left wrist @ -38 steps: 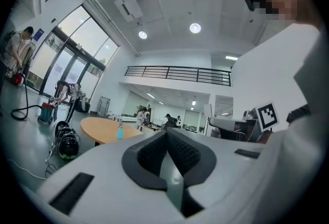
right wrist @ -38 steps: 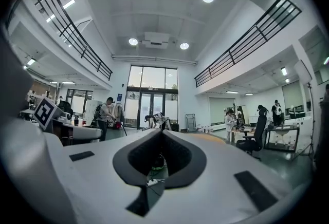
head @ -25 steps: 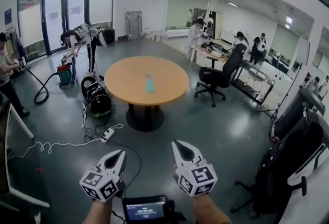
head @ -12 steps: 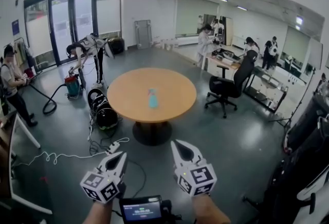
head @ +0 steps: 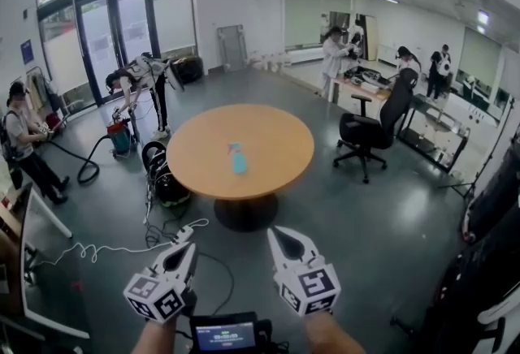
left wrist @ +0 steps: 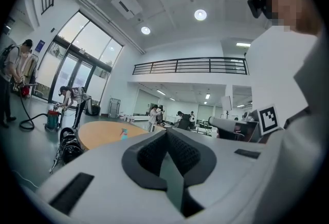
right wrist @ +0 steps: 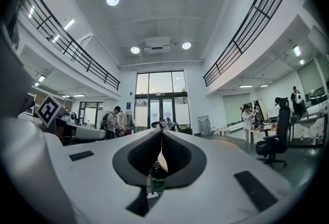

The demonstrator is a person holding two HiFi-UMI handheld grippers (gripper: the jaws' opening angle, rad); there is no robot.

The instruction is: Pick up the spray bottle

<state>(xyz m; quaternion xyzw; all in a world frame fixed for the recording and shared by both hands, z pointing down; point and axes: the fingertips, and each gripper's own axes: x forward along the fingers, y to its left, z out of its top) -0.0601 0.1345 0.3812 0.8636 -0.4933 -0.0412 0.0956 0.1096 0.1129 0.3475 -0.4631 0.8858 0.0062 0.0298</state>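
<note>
A teal spray bottle (head: 237, 158) stands upright near the middle of a round wooden table (head: 276, 141), a few steps ahead across the grey floor. The left gripper view shows the bottle (left wrist: 123, 133) small and far off on the table (left wrist: 97, 133). My left gripper (head: 188, 246) and right gripper (head: 281, 235) are held side by side low in the head view, pointing level at the table. Both are shut with nothing between the jaws, as the left gripper view (left wrist: 165, 134) and the right gripper view (right wrist: 161, 133) also show. Neither is near the bottle.
A black vacuum and bags (head: 165, 180) lie at the table's left, with a power strip (head: 180, 232) and white cable on the floor. A black office chair (head: 370, 131) stands to the right. A person (head: 140, 75) bends over a hose at the back left.
The table and bottle have drawn nearer and sit lower in the head view. Both grippers stay shut and side by side.
</note>
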